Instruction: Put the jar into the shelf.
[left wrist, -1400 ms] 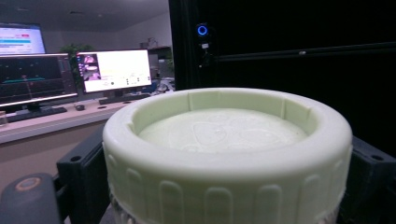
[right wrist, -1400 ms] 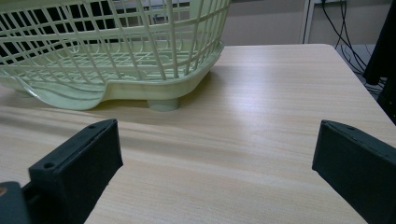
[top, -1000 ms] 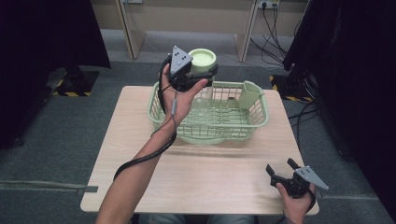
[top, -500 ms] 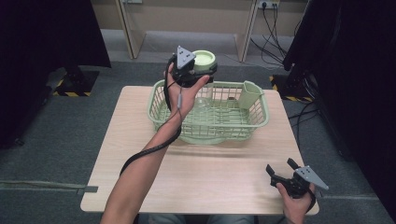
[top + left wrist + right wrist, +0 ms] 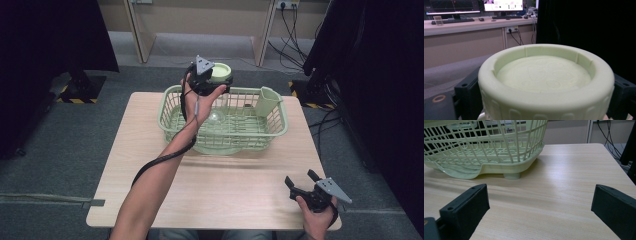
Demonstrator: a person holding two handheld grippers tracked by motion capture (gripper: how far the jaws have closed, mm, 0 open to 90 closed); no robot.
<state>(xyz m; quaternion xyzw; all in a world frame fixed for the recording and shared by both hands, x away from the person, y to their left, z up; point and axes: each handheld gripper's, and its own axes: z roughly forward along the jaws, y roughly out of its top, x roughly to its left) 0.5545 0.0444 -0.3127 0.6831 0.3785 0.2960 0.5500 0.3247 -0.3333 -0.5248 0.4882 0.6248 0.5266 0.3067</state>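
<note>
At the table's near right corner, the right gripper point(image 5: 300, 186) rests with jaws spread wide, holding nothing.
Farther off, above the far rim of the pale green plastic lattice basket point(image 5: 274, 131), the left gripper point(image 5: 220, 84) clamps a pale green round ribbed lid point(image 5: 546, 82).

A pale wooden bench point(image 5: 240, 185) is standing on grey carpet point(image 5: 55, 175). Black curtains point(image 5: 370, 75) are hanging at both sides. A long beige desk point(image 5: 474, 37) is carrying monitors point(image 5: 451, 5) along the far wall, with cables point(image 5: 295, 25) trailing from wall sockets.
</note>
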